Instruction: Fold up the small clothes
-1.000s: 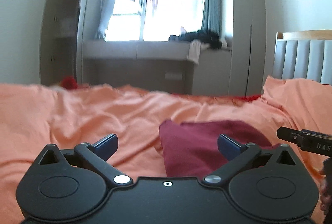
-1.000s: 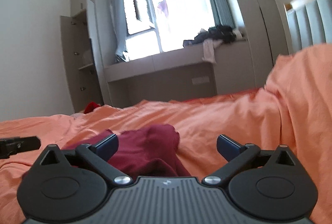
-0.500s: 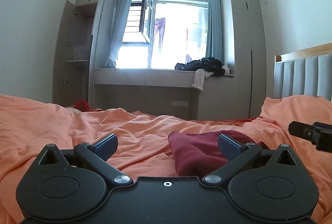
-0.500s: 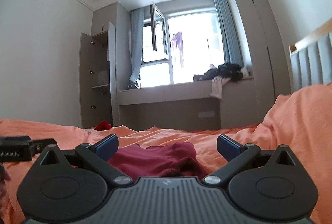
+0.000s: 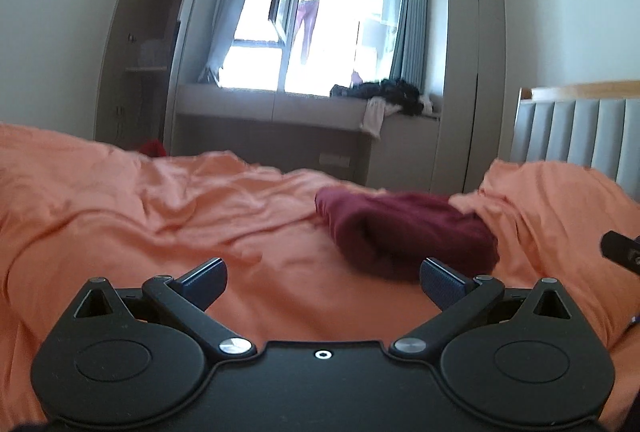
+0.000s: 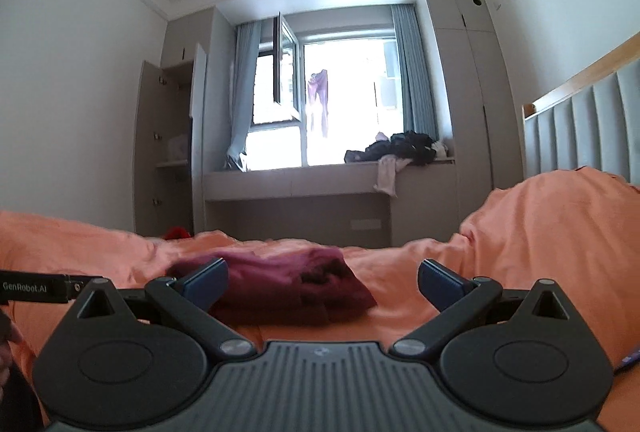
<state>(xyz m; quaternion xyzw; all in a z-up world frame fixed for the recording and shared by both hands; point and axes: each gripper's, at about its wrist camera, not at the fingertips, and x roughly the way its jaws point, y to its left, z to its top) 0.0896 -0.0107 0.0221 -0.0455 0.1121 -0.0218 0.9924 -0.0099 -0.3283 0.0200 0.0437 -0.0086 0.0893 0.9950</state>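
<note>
Nearest to us, both tools are empty: our left gripper (image 5: 322,278) has its fingers spread wide over bare orange bedsheet (image 5: 168,216), and our right gripper (image 6: 322,278) is spread just as wide, gripping nothing.

Just beyond the fingertips lies the maroon garment (image 5: 404,232), a bunched, partly folded heap resting on the sheet. From the left wrist view it sits ahead and to the right, close by the right-hand finger; from the right wrist view the same garment (image 6: 288,282) sits ahead and slightly left, its near left edge partly behind the left-hand finger. So it lies between our two hands, its long axis running roughly crosswise. We judge the right gripper the nearer and better lined up, though neither touches the cloth; the coming grasp turns on reaching inward and forward to a side edge.

Farther off, the sheet mounds up at right before a padded headboard (image 6: 580,136). Beyond the bed, a window bench (image 6: 296,180) carries a pile of dark clothes (image 6: 404,148) under the bright window (image 6: 340,104).
</note>
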